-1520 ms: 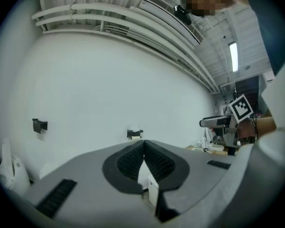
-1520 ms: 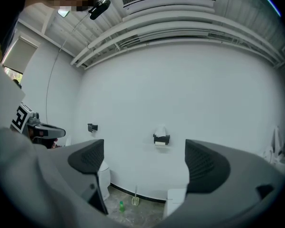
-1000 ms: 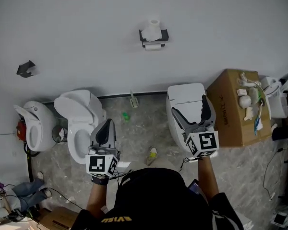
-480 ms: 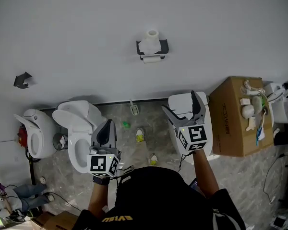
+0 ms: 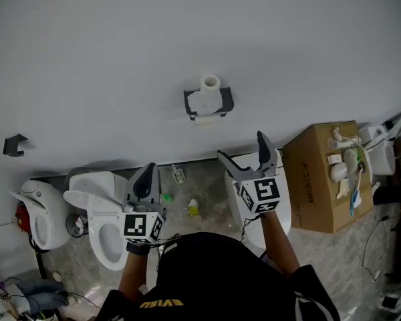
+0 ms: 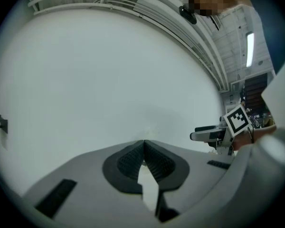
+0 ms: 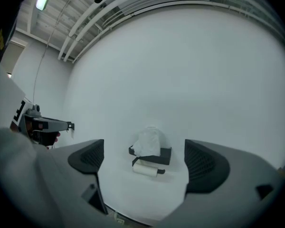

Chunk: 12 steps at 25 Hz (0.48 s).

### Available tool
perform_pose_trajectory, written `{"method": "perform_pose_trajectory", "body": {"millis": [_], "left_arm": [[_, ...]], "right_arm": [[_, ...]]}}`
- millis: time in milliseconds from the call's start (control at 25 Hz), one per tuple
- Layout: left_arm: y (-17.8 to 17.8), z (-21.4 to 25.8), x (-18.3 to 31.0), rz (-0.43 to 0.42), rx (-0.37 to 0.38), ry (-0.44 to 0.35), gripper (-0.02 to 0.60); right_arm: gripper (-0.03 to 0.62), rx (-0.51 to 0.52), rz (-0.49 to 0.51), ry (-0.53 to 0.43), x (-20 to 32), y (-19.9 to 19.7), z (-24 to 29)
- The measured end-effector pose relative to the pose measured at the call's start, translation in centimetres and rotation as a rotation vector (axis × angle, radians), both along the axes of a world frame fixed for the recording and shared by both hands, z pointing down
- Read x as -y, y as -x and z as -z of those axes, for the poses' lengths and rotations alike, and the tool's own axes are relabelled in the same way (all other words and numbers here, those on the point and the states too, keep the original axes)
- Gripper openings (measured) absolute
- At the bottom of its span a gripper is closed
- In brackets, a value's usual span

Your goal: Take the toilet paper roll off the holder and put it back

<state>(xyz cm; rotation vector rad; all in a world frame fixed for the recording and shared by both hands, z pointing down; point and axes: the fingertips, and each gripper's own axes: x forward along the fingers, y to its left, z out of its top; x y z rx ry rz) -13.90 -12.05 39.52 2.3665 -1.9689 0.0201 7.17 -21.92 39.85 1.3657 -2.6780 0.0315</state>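
1. Left gripper (image 5: pixel 146 174): fingers (image 6: pixel 128 160) pressed together with nothing in them. It is held low at 7 o'clock of the holder and aimed at the bare wall (image 5: pixel 87 59).
2. Toilet paper roll (image 5: pixel 208 119) sits on the bar of the holder (image 5: pixel 226 102), on the wall at 12 o'clock of the person. A second white roll (image 5: pixel 210 83) stands on the holder's shelf, just above it.
3. Right gripper (image 5: pixel 241 147): fingers spread wide and empty, well apart from the toilet paper roll. In the right gripper view the toilet paper roll is framed between them.
4. Risk: the two rolls are stacked close, so a high approach could clamp or knock off the second white roll. A hard squeeze would crush the soft paper. A loose hold while sliding it off the bar would probably drop it to the floor (image 5: pixel 200 186) at 6 o'clock.
5. Writing: the cardboard box (image 5: pixel 314 172) at 3 o'clock has dark side print, too small to read. The yellow letters on the person's shirt are not legible.
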Motion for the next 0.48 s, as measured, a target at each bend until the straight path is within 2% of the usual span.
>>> {"method": "perform_pose_trajectory", "body": {"millis": [280, 480], "left_arm": [[2.8, -0.7, 8.5, -0.062, -0.028, -0.016, 0.011], [2.9, -1.2, 12.5, -0.125, -0.02, -0.021, 0.011]], "right_arm": [[0.525, -0.023, -0.051, -0.012, 7.0, 2.9, -0.1], [0.525, -0.022, -0.072, -0.016, 10.5, 4.3, -0.4]]}}
